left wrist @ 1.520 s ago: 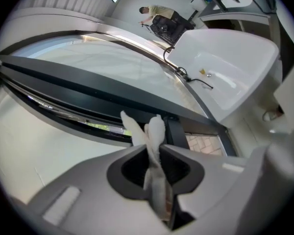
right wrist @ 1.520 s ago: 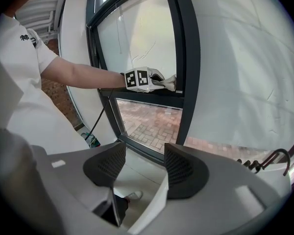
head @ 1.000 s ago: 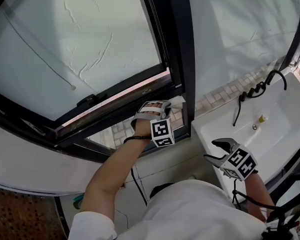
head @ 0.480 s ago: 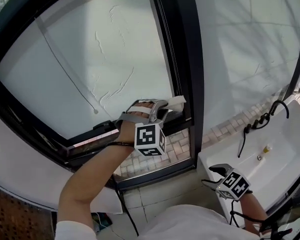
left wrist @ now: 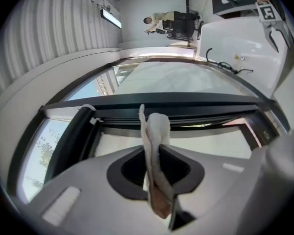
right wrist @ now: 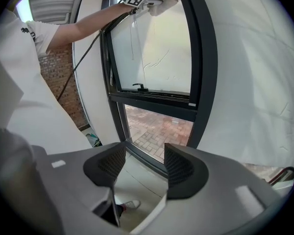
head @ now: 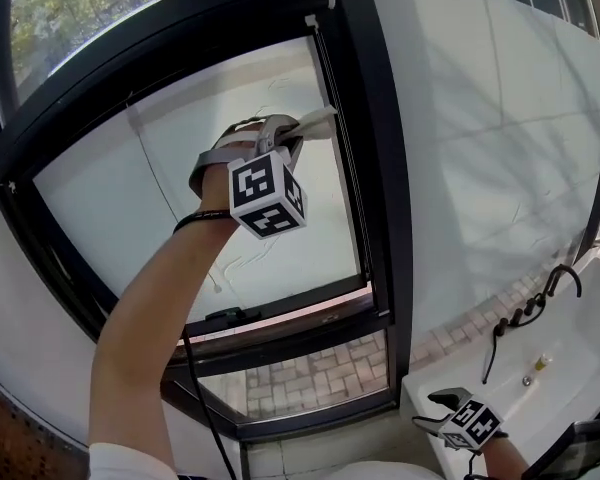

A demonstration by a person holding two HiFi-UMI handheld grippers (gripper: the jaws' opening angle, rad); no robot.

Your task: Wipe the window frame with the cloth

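The black window frame (head: 376, 168) has a tall upright bar between the opening sash and the fixed pane. My left gripper (head: 292, 134) is raised high beside that bar and is shut on a white cloth (head: 316, 122). The cloth's free end pokes out toward the bar; whether it touches the bar is unclear. In the left gripper view the cloth (left wrist: 155, 131) stands pinched between the jaws of the left gripper (left wrist: 153, 160), with the frame (left wrist: 161, 104) just beyond. My right gripper (head: 430, 411) hangs low at the bottom right, open and holding nothing (right wrist: 141, 163).
A white sink (head: 570, 340) with a black faucet (head: 520, 314) lies at the lower right, beside the right gripper. A black cable (head: 206, 408) hangs from the left arm. A latch handle (head: 230, 316) sits on the sash's bottom rail. Brick paving (head: 300, 378) shows through the lower pane.
My left gripper has carried the cloth up from the sash's lower right corner to high along the upright bar. The head view tilted upward. The right gripper stayed low.
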